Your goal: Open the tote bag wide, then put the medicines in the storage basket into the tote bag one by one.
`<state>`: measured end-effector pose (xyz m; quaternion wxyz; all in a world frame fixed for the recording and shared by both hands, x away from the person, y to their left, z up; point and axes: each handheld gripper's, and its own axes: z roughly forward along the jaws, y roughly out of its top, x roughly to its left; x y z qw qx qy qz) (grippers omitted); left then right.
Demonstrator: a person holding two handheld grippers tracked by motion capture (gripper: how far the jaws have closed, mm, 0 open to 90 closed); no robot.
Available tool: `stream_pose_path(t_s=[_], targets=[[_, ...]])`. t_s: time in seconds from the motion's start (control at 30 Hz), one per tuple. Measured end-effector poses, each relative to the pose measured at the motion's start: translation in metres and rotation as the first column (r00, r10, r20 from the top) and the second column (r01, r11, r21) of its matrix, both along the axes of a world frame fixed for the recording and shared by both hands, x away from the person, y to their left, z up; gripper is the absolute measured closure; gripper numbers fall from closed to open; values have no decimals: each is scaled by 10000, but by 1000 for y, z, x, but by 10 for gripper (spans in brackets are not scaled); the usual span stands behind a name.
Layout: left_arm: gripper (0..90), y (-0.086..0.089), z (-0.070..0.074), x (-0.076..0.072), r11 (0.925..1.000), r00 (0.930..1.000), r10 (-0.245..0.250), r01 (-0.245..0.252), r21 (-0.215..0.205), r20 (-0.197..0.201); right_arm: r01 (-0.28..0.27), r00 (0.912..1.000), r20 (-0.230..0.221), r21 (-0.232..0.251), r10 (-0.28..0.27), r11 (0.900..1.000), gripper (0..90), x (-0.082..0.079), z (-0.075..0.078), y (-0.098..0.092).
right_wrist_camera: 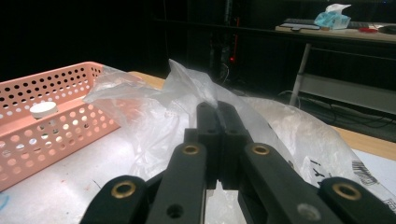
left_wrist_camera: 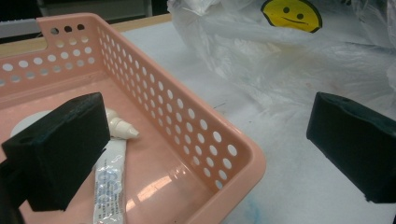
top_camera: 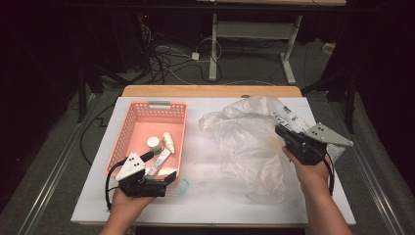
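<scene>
We see the right claw (right_wrist_camera: 218, 109) clamped on the plastic bag (top_camera: 252, 142), contents hidden; the left claw (left_wrist_camera: 205, 140) gapes over the basket's (left_wrist_camera: 187, 112) near corner.

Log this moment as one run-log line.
left tongs: open over pink basket corner | right tongs: shut on clear plastic bag | basket holds tube, dropper bottle

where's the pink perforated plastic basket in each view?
High view: pink perforated plastic basket left of centre, by the left gripper.
Left gripper view: fills the left half, corner bottom centre.
Right gripper view: far left edge.
Shared landmark: crumpled clear plastic bag, right of the basket.
</scene>
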<state>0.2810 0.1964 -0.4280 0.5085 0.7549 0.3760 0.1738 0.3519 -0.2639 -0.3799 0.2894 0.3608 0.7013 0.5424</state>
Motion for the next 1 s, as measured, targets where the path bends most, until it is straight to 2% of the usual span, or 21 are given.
stream_pose_path(t_s=[0.13, 0.33, 0.6, 0.7, 0.8, 0.87, 1.0], targets=[[0, 5, 4, 4, 9996, 9996, 237, -239, -165, -120, -54, 10000, -15, -6, 54, 10000, 900, 0, -1, 3], [0, 10, 7, 8, 9985, 9984, 541, -540, 25, -136, -108, 9999, -28, 2, 109, 9999, 900, 2, -2, 4], [0, 12, 9, 13, 9965, 9968, 788, -791, -279, -119, -113, 9999, -78, 132, 114, 9998, 900, 3, -3, 4], [0, 15, 13, 16, 9934, 9940, 1079, -1086, -379, -192, -166, 9998, -144, 208, 169, 9996, 900, 3, -2, 4], [0, 16, 22, 21, 9933, 9932, 1150, -1152, -79, -175, -175, 9996, -212, 238, 180, 9996, 900, 6, 0, 4], [0, 16, 27, 25, 9931, 9930, 1172, -1172, 10, -131, -250, 9992, -304, -69, 248, 9997, 900, 7, 1, 9], [0, 17, 36, 39, 9907, 9907, 1358, -1357, 140, -119, -426, 9988, -248, -200, 421, 9989, 900, 5, 0, 16]])
